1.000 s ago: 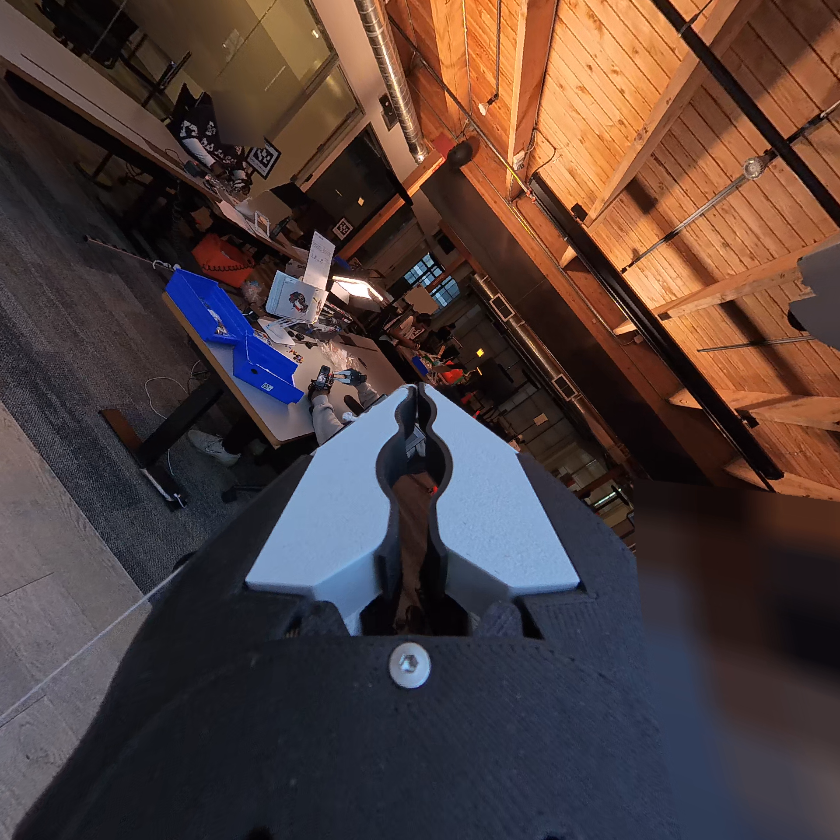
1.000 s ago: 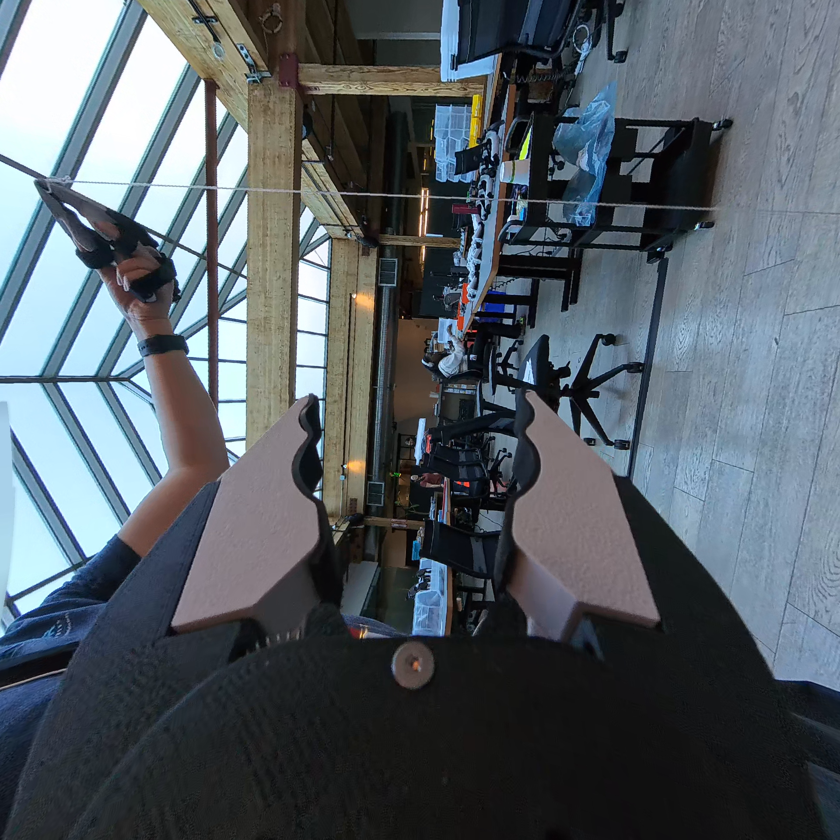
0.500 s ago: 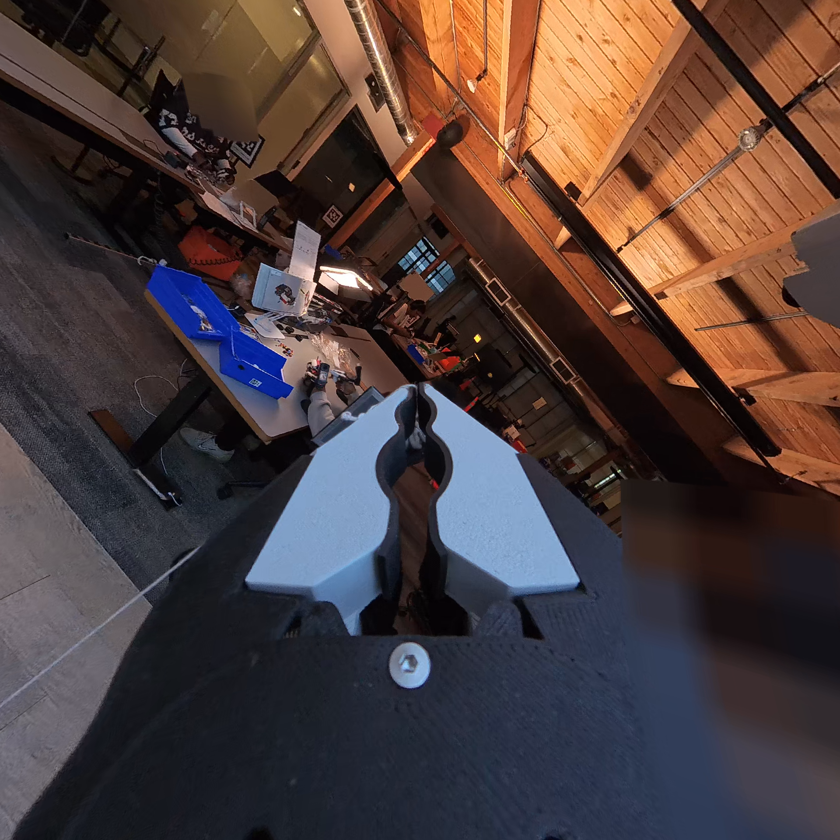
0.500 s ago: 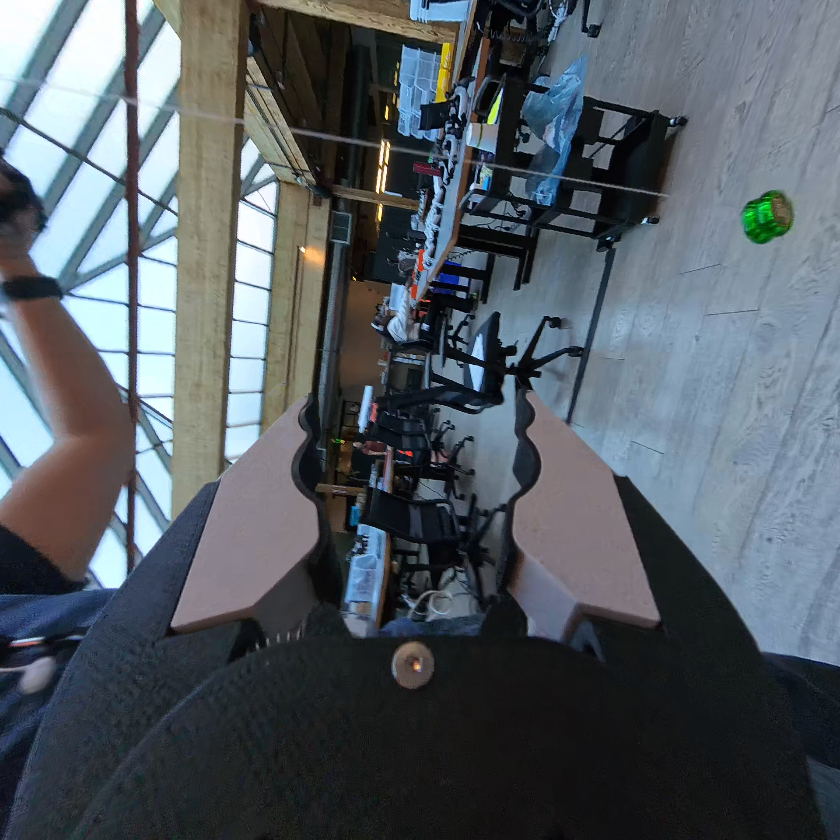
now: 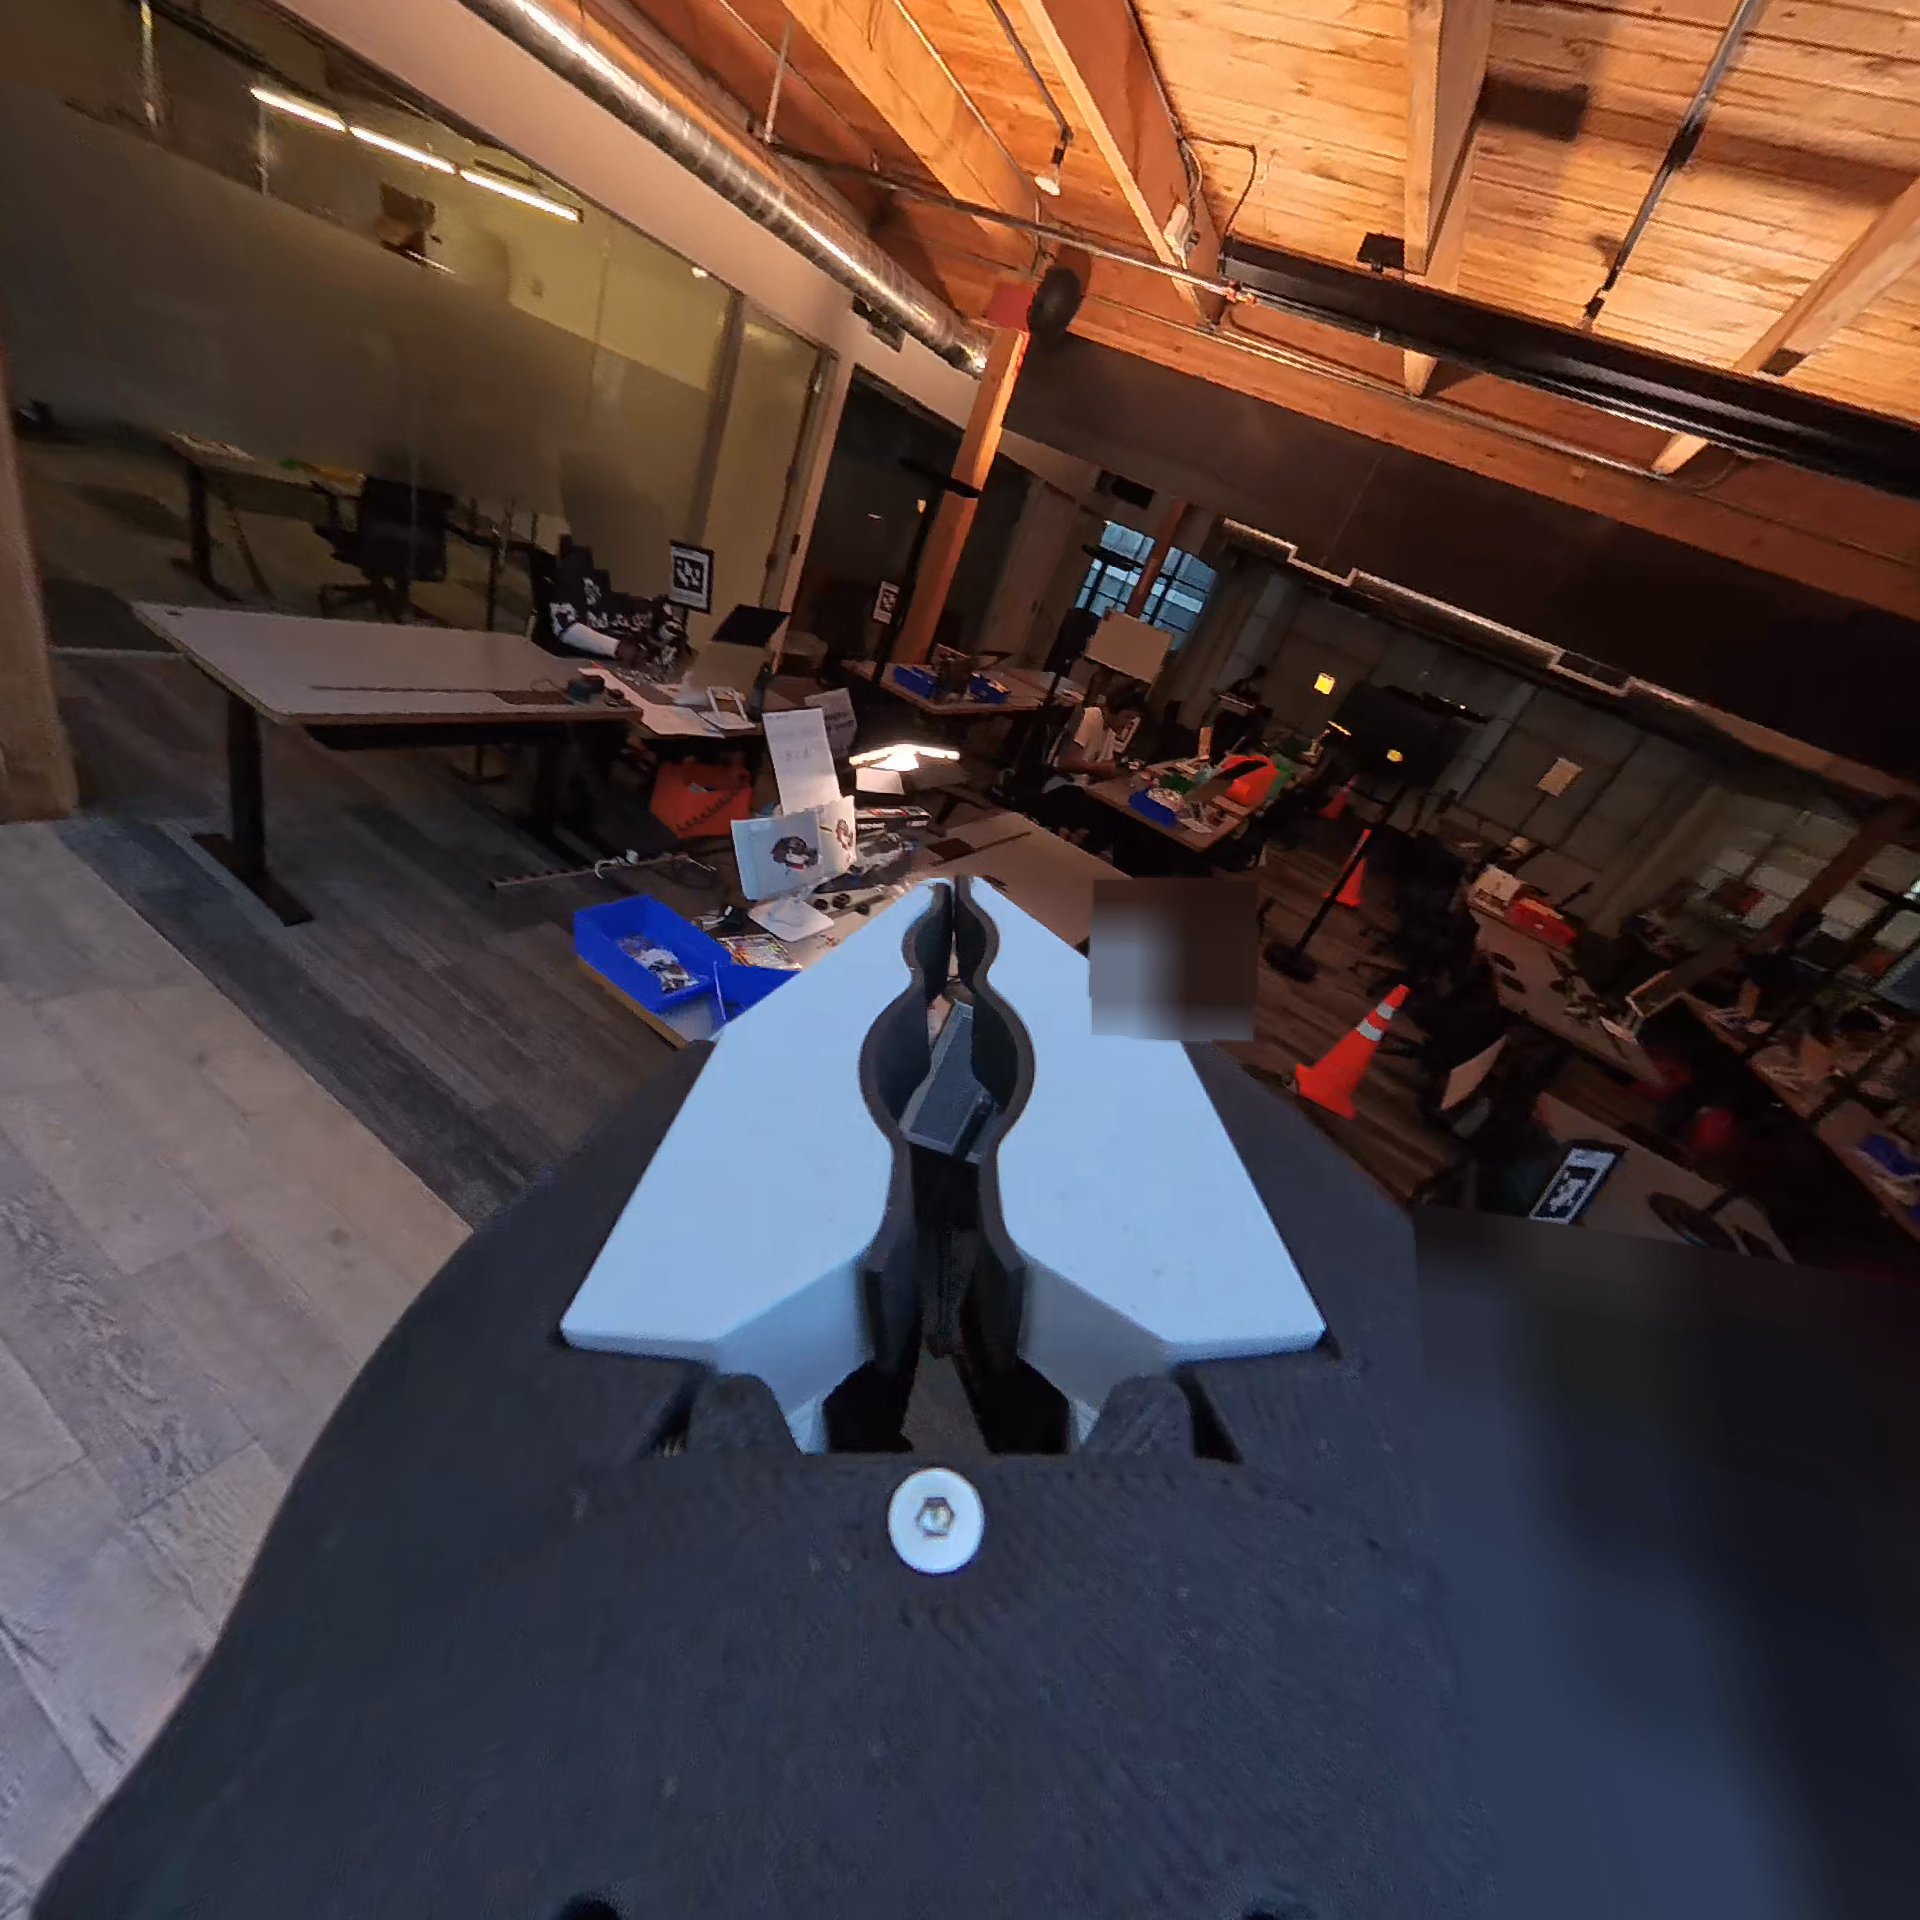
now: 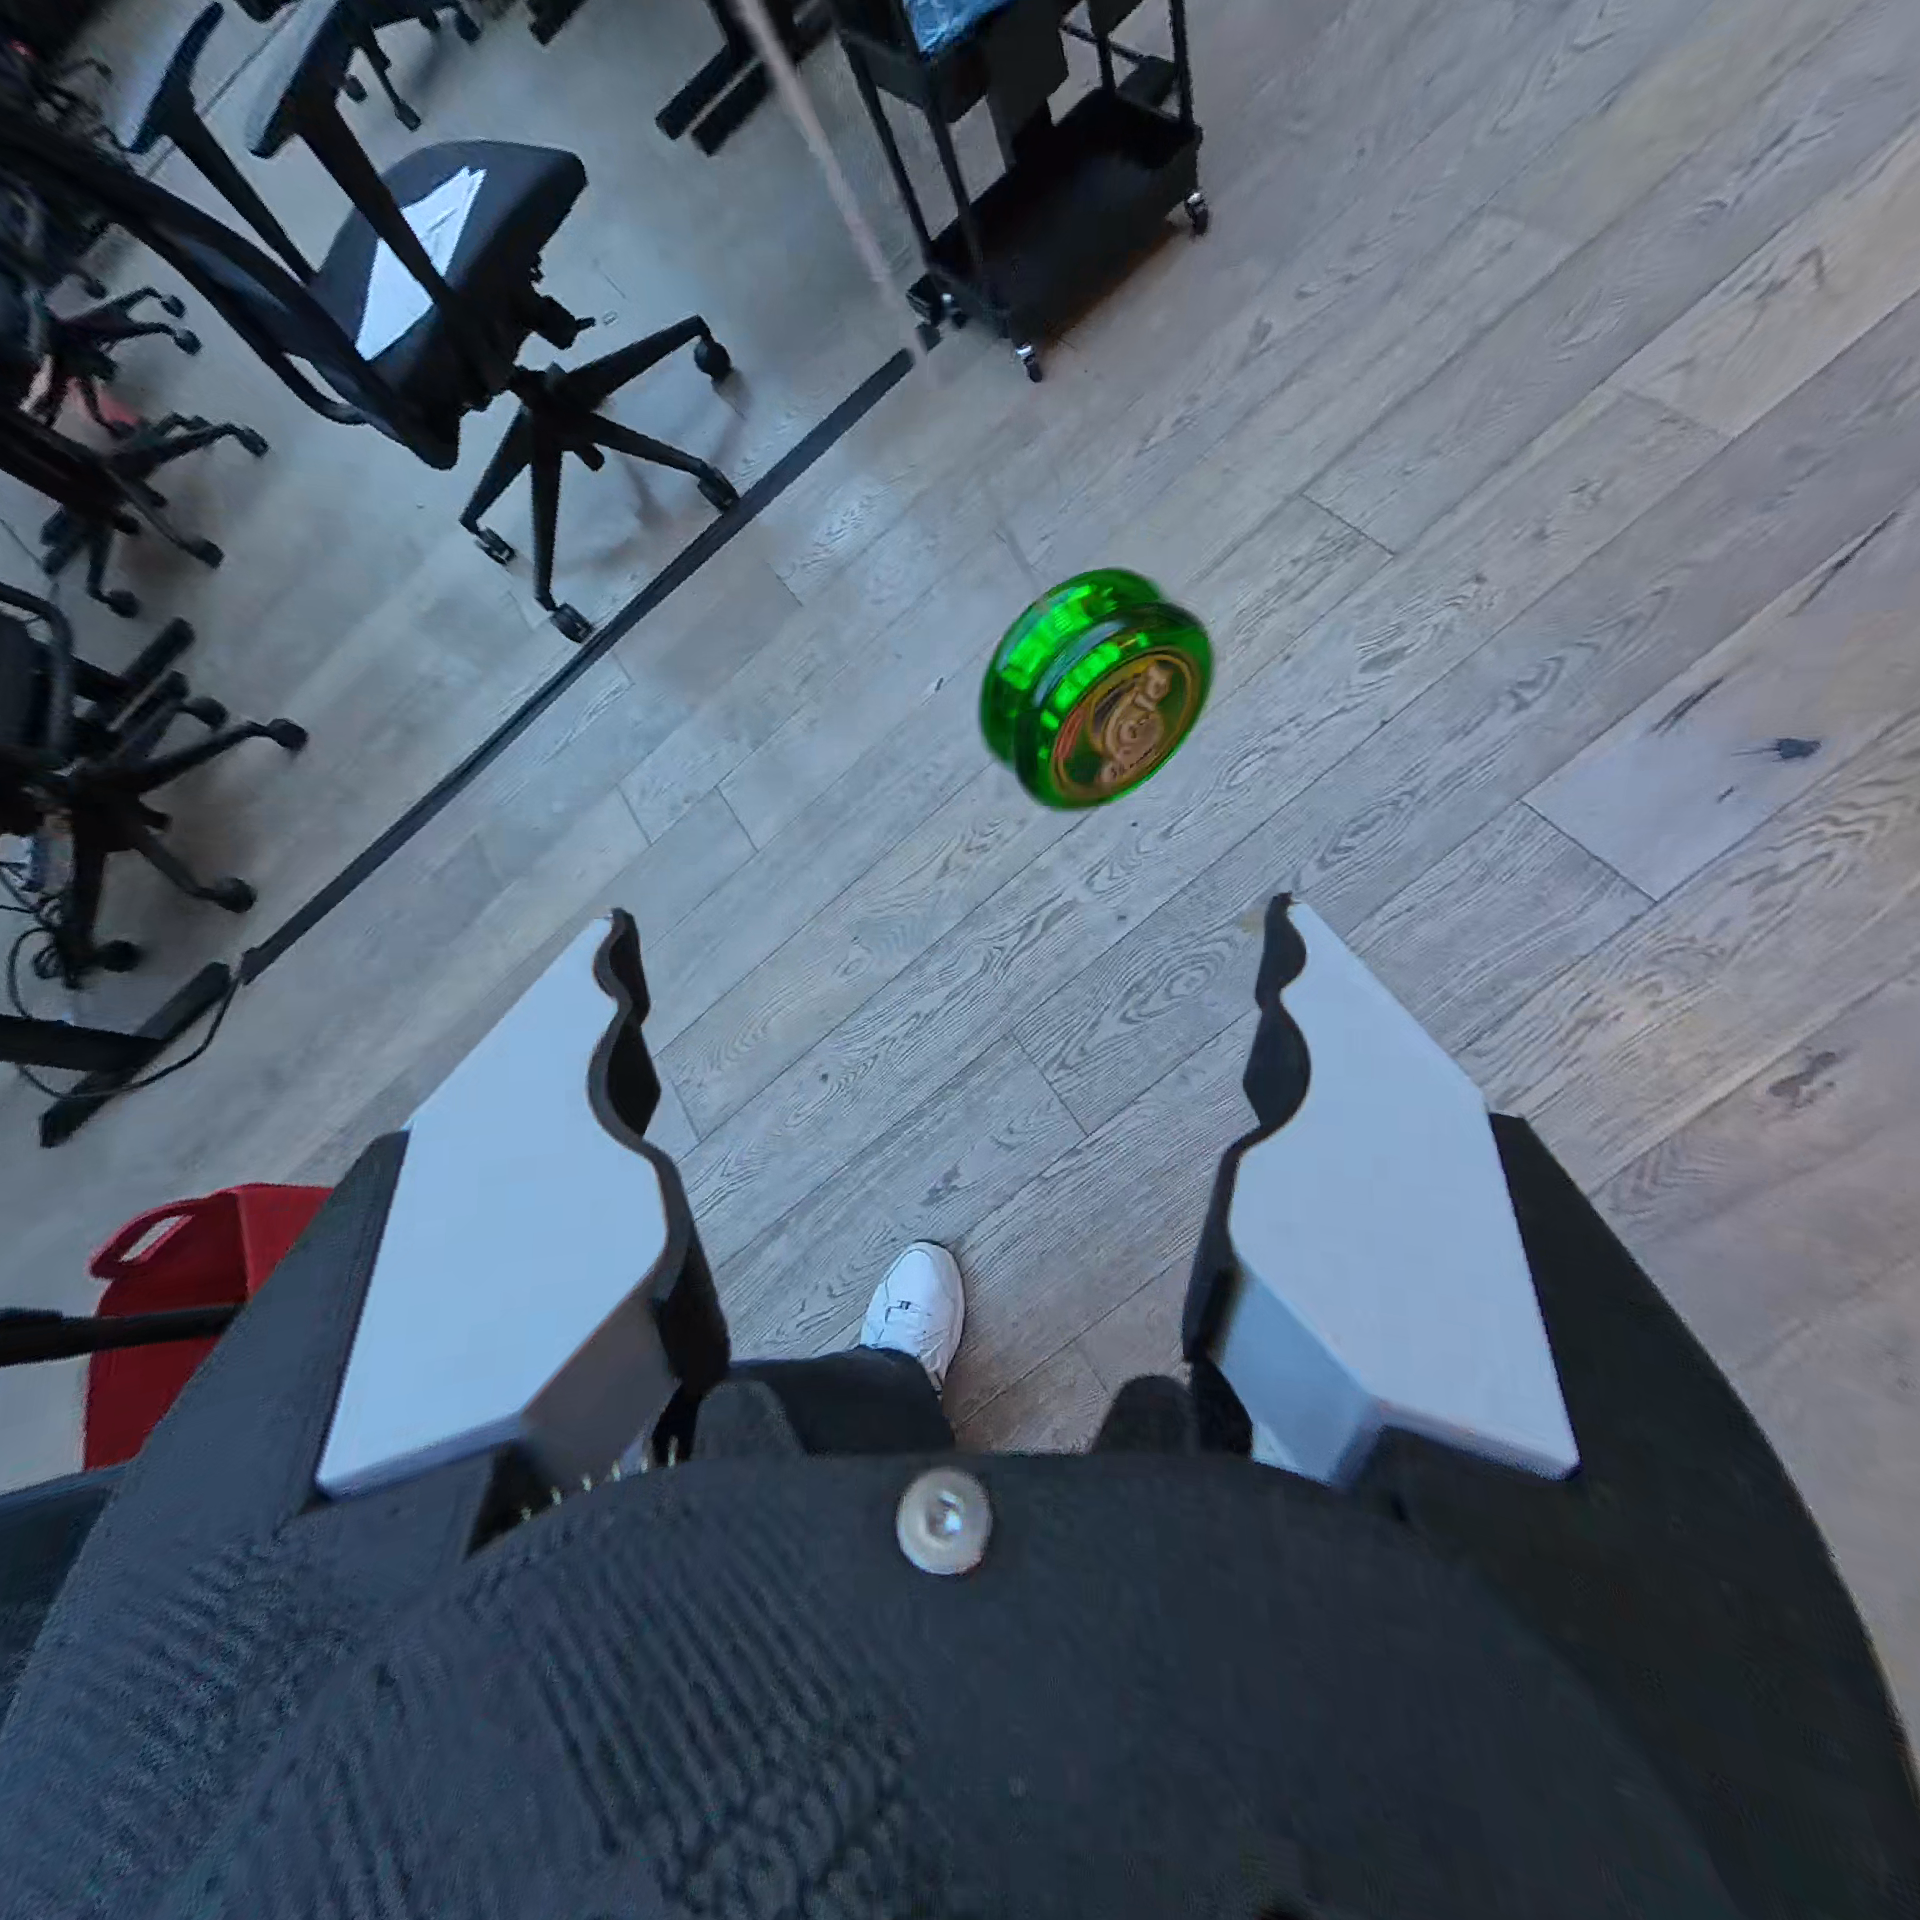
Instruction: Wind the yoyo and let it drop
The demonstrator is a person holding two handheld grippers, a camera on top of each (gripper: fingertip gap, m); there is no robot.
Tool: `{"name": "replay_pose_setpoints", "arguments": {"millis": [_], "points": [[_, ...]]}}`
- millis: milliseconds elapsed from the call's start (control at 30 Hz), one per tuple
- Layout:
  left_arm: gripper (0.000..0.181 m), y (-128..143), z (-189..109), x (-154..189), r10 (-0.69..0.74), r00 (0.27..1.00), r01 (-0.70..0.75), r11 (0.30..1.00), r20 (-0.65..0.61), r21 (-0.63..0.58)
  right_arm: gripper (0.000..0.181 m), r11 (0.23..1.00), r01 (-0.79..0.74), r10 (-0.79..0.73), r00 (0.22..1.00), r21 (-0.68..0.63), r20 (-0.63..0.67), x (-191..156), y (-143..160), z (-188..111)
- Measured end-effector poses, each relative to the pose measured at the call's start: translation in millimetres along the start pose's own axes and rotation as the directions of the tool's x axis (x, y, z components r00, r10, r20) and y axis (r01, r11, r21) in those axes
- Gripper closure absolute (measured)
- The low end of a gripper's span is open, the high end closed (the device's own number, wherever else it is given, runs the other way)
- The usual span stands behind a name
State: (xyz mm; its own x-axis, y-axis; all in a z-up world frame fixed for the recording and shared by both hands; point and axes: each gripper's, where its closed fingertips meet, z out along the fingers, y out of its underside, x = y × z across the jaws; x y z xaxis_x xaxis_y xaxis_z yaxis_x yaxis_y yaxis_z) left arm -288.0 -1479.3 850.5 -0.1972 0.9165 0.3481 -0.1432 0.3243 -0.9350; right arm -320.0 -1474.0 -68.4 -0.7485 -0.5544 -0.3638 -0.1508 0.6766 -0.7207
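A green translucent yoyo (image 6: 1096, 688) with a gold face hangs in the air above the grey wood floor, ahead of my right gripper (image 6: 948, 909) and apart from it. That gripper is open wide, empty, and points down at the floor. A blurred stretch of the white string (image 6: 831, 156) runs up out of the top of the right wrist view. My left gripper (image 5: 956, 888) is shut, its jaws pressed together, and points out across the room. The string does not show clearly at its tips in the left wrist view.
Black office chairs (image 6: 447, 260) and a black wheeled cart (image 6: 1039, 156) stand beyond the yoyo. A dark floor strip (image 6: 571, 665) crosses the boards. A red bin (image 6: 177, 1309) and a person's white shoe (image 6: 920, 1309) lie below. Tables, blue bins (image 5: 644, 945) and an orange cone (image 5: 1351, 1049) lie far off.
My right gripper has swung down from looking across the room to looking at the floor, staying open. The yoyo has come closer and more central. My left gripper has turned level, still shut.
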Motion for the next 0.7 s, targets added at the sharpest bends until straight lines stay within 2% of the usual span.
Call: {"name": "replay_pose_setpoints", "arguments": {"millis": [100,133,167,200,233,333,433,500,567,633,700], "points": [[0.181,-23,-15,19,0.072,0.995,-0.072,0.997,0.072,0.002,0.066,1.000,0.020,-0.020,0.999,0.005,-0.042,4,8,4],[0.181,-28,-20,24,0.087,0.992,-0.088,0.996,0.090,0.006,0.074,1.000,0.022,-0.022,1.000,-0.020,-0.021,2,15,5],[0.181,-33,-25,28,0.097,0.990,-0.098,0.995,0.098,0.011,0.107,0.999,0.012,-0.009,0.997,-0.031,0.079,-13,20,2],[0.181,-35,-29,32,0.104,0.989,-0.107,0.994,0.102,0.017,0.117,1.000,-0.014,0.017,0.986,-0.017,0.165,-26,20,-3],[0.181,-38,-33,34,0.110,0.988,-0.113,0.993,0.105,0.025,0.118,0.999,-0.050,0.048,0.978,0.004,0.204,-34,18,-8],[0.181,-38,-42,34,0.113,0.988,-0.117,0.992,0.105,0.035,0.117,0.999,-0.037,0.035,0.983,0.008,0.179,-39,23,-19],[0.181,-26,-49,24,0.099,0.991,-0.102,0.994,0.093,0.026,0.117,0.998,-0.056,0.048,0.981,0.035,0.189,-42,22,-31],[0.181,-4,-59,4,0.094,0.989,-0.095,0.995,0.113,0.002,0.117,0.998,-0.046,0.037,0.984,0.048,0.172,-37,22,-42],[0.181,33,-72,-20,0.049,0.991,-0.046,0.999,0.126,-0.025,0.118,0.997,-0.028,0.017,0.989,0.072,0.146,-29,22,-56],[0.181,82,-89,-40,-0.017,0.994,0.021,0.999,0.106,-0.036,0.118,0.993,-0.009,-0.006,0.991,0.116,0.131,-23,18,-76],[0.181,146,-107,-62,-0.068,0.992,0.074,0.996,0.109,-0.046,0.118,0.984,0.007,-0.030,0.991,0.176,0.127,-19,10,-103]]}}
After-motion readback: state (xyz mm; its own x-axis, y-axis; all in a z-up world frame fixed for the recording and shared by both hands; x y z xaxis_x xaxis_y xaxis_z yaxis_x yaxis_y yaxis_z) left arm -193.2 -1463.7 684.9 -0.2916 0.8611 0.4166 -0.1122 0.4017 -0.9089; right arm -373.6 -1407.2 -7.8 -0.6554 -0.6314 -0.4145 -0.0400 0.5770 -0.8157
